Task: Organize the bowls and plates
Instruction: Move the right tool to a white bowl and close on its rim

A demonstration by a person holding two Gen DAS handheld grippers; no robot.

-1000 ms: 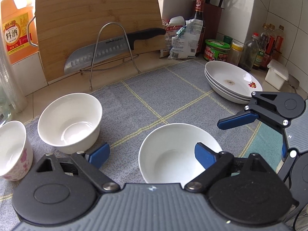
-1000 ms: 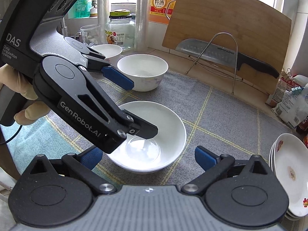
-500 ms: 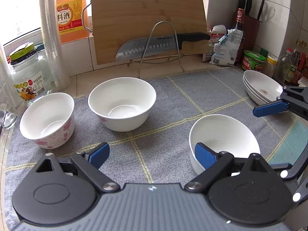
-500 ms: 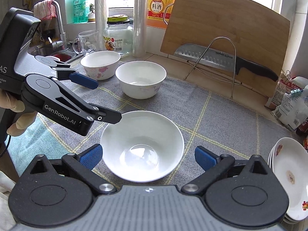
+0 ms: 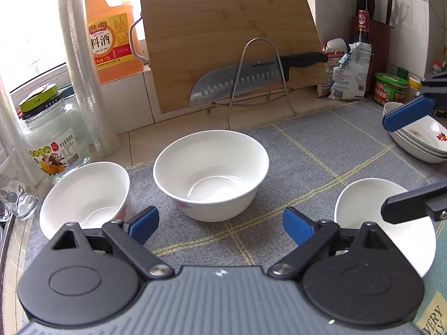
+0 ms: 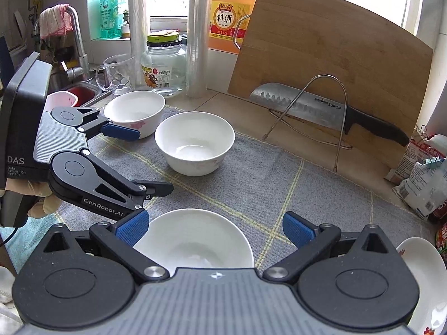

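Note:
Three white bowls stand on a grey mat. The middle bowl sits straight ahead of my open, empty left gripper. A flowered bowl is to its left and a plain bowl to its right. A stack of plates lies at the far right. My right gripper is open and empty, just above the near plain bowl. In the right wrist view the middle bowl, the flowered bowl and the left gripper show at left.
A cutting board and a knife on a wire rack stand behind the mat. A glass jar, a stack of cups and an oil jug are at back left. Packets, jars and bottles crowd the back right. A sink lies left.
My left gripper has swung left and back, from over the near plain bowl to face the middle bowl. My right gripper has drawn closer to the near bowl. Both stay open.

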